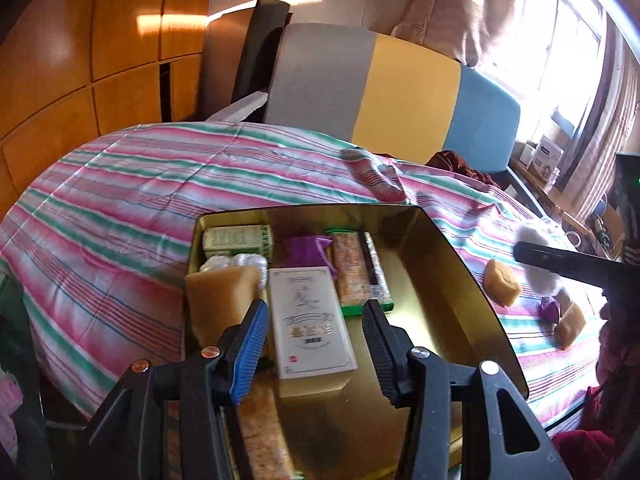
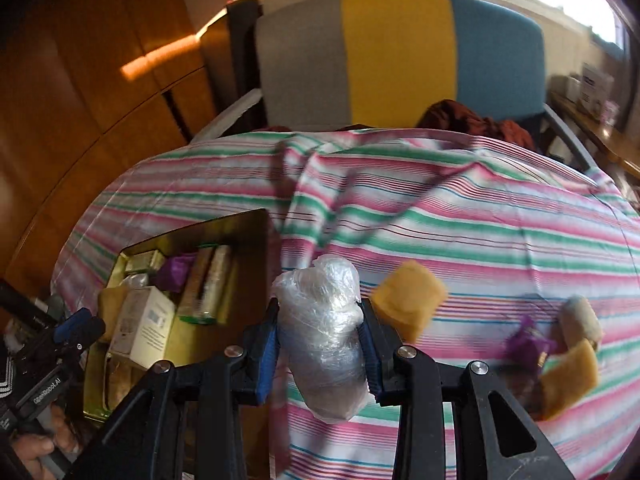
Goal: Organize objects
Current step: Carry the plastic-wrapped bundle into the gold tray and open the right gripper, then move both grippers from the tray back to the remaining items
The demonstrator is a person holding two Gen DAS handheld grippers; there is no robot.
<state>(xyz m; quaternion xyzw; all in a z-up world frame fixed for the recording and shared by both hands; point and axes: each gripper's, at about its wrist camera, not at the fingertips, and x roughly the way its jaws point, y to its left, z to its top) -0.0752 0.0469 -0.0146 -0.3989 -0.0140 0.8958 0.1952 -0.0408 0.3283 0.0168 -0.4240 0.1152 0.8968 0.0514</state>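
A gold tin tray [image 1: 452,272] sits on the striped bedspread and holds a white box [image 1: 310,320], a tan block [image 1: 218,300], a purple wrapper [image 1: 306,248], snack bars [image 1: 352,272] and a green-white box [image 1: 238,240]. My left gripper [image 1: 316,344] is open above the tray, its fingers either side of the white box. My right gripper [image 2: 320,340] is shut on a plastic-wrapped white bundle [image 2: 324,336], held above the bedspread just right of the tray [image 2: 248,248]. Loose on the bed are tan blocks [image 2: 408,300] [image 2: 568,376] and a purple wrapper [image 2: 528,344].
A chair [image 1: 400,92] with grey, yellow and blue panels stands behind the bed. Wooden cabinets [image 1: 80,60] are on the left. A window and a shelf with boxes [image 1: 544,160] are on the right. A dark red cloth [image 2: 472,120] lies at the bed's far edge.
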